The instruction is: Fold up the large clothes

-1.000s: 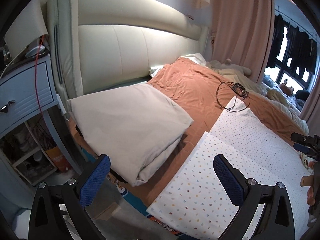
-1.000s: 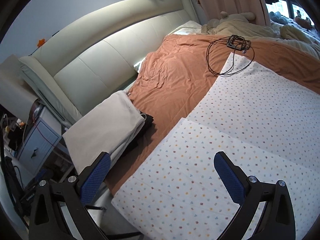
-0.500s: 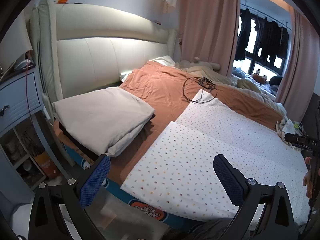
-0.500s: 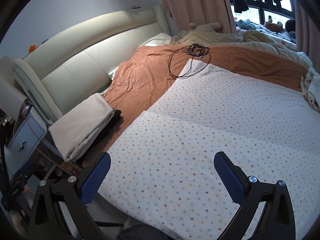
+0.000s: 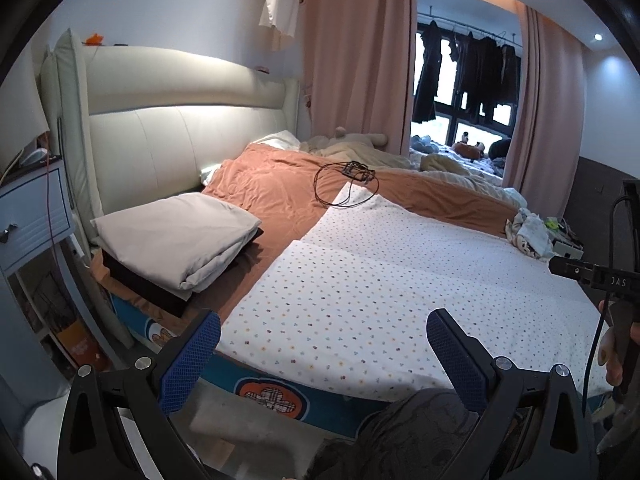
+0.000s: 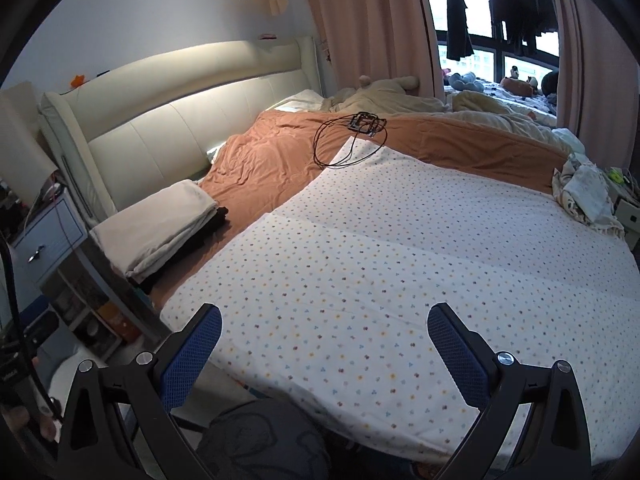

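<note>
Both grippers spread wide, empty, held above the near edge of the bed: left gripper (image 5: 323,354), right gripper (image 6: 324,350). Neither touches fabric. Dotted white sheet (image 6: 380,264) lies flat on the bed just beyond the fingers, one folded layer over the near part, near edge hanging over the bedside. Left of the sheet: folded beige stack (image 5: 176,236) on a dark garment. Past the sheet: orange blanket (image 5: 272,184), black cable coil (image 6: 352,140) overlapping the sheet's far corner. Headboard (image 5: 160,136) farthest.
</note>
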Demonstrator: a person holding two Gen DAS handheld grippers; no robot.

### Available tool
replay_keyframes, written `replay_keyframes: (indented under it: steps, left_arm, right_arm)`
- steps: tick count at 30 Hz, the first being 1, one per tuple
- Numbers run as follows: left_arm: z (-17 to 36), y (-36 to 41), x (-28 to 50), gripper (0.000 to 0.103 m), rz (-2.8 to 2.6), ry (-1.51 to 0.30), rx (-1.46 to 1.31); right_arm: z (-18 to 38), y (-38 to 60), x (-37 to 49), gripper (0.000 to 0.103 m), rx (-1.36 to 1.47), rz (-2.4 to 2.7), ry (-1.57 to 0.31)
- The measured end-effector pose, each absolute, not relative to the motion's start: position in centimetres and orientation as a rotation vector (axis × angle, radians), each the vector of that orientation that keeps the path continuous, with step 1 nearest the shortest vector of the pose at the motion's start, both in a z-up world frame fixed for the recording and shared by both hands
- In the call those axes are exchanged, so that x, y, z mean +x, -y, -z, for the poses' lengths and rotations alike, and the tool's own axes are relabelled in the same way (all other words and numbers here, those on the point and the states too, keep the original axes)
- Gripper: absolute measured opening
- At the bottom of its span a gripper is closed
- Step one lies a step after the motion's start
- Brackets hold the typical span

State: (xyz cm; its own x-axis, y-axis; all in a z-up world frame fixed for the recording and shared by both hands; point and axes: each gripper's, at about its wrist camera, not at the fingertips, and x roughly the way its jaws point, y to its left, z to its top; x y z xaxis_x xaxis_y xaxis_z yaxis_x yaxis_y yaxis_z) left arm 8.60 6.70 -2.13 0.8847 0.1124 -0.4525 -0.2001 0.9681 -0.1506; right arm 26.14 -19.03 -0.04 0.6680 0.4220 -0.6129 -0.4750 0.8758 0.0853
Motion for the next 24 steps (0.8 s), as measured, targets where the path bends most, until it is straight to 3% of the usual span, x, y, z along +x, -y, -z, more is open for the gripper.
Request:
replay_keyframes:
  steps: [24]
  left_arm:
    - [4.5, -1.2, -1.2, 0.103, -0.107, -0.364, -0.11]
  right_arm:
    - [2.1, 26.4, 12.1, 0.103, -0.03, -0.438, -0.492]
